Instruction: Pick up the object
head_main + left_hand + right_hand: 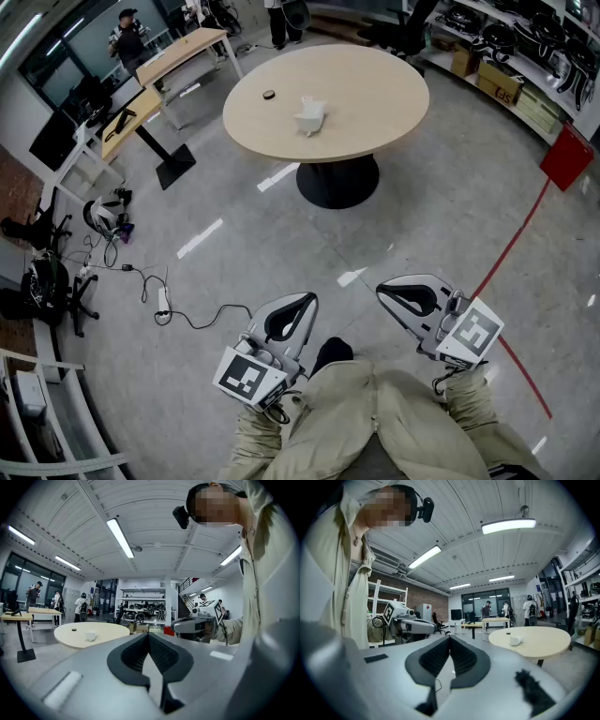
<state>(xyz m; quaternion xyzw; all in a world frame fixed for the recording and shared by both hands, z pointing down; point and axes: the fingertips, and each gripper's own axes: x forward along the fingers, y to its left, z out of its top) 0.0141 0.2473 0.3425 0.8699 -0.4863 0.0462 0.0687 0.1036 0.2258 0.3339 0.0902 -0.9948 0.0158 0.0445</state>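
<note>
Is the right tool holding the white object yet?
No, the white object sits on the round table, well away from the right tool, whose jaws are shut on nothing.

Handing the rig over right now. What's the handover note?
Left tool: shut, empty, held low in front of the person.
Right tool: shut, empty, also low.
Object: likely the small white thing on the round table, near a small dark disc. The table stands some way ahead.
Done: nothing, object not yet picked up.
Left: walk up, open a tool, grasp, lift.
</note>
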